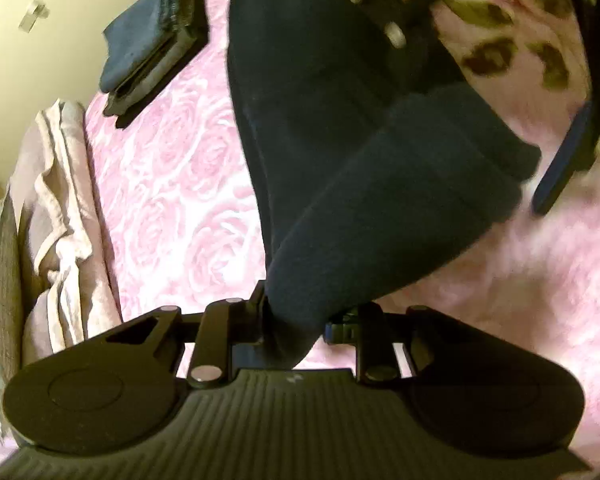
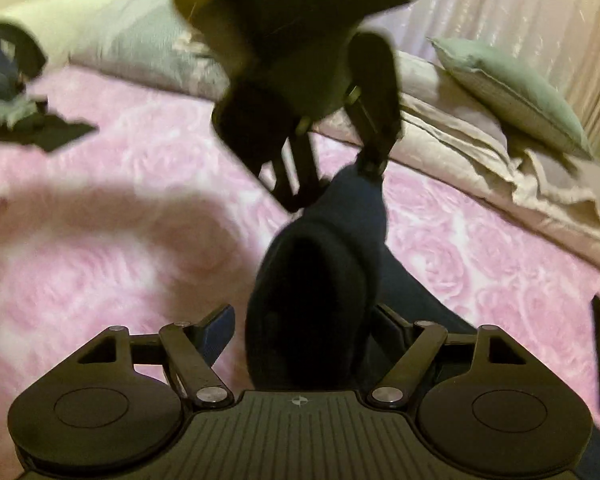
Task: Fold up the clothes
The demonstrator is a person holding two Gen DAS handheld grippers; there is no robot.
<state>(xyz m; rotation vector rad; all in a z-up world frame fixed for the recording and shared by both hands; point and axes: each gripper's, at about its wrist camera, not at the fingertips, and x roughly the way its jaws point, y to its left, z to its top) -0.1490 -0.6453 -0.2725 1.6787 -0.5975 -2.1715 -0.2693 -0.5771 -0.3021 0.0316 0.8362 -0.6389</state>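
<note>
A dark navy garment [image 1: 340,128] hangs stretched above a pink rose-patterned bedspread [image 1: 172,184]. My left gripper [image 1: 294,328] is shut on one end of it. In the right wrist view the same garment [image 2: 320,280] runs from my right gripper [image 2: 300,340], which is shut on its near end, up to the left gripper [image 2: 340,168] facing it. The right gripper also shows at the top of the left wrist view [image 1: 380,12]. The garment is held off the bed between the two grippers.
A stack of folded dark clothes [image 1: 152,44] lies at the far left of the bed, also in the right wrist view [image 2: 16,100]. A rumpled beige blanket [image 2: 480,152] and grey-green pillows [image 2: 512,92] lie along the bed's edge. A curtain [image 2: 520,12] hangs behind.
</note>
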